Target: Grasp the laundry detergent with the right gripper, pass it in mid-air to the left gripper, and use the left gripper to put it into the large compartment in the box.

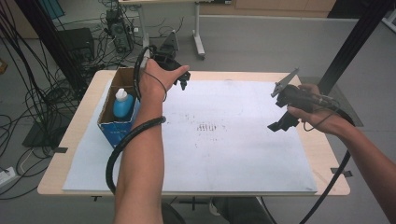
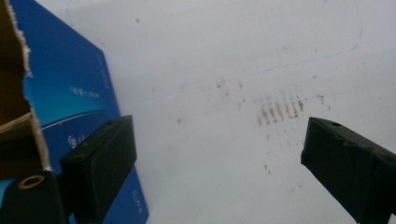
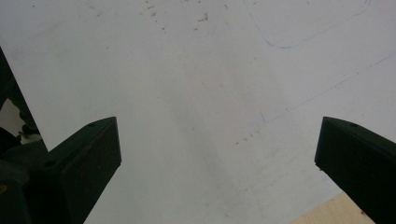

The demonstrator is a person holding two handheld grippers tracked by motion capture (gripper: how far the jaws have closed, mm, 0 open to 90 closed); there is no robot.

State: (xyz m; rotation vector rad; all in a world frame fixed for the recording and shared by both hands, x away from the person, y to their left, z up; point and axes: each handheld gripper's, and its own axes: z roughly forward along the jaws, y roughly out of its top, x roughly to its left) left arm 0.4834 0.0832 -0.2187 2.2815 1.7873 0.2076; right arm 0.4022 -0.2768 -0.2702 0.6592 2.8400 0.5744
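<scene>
An open cardboard box with blue sides (image 1: 112,127) stands at the left of the white sheet (image 1: 224,158) and holds a blue bottle with a white cap (image 1: 123,103). My left gripper (image 1: 181,80) hovers just past the box's far right corner, near the sheet's far edge. In the left gripper view its jaws (image 2: 217,135) are open with nothing between them, the box's blue wall (image 2: 70,93) to their left. My right gripper (image 1: 281,122) hangs over the sheet's right side. It is open and empty (image 3: 219,135) above bare sheet.
Brownish smudges (image 1: 206,127) mark the sheet's middle. The wooden table (image 1: 327,154) shows around the sheet. Cables and equipment (image 1: 56,93) lie on the floor at the left. Another table's legs (image 1: 198,42) stand behind, and black posts rise at both back corners.
</scene>
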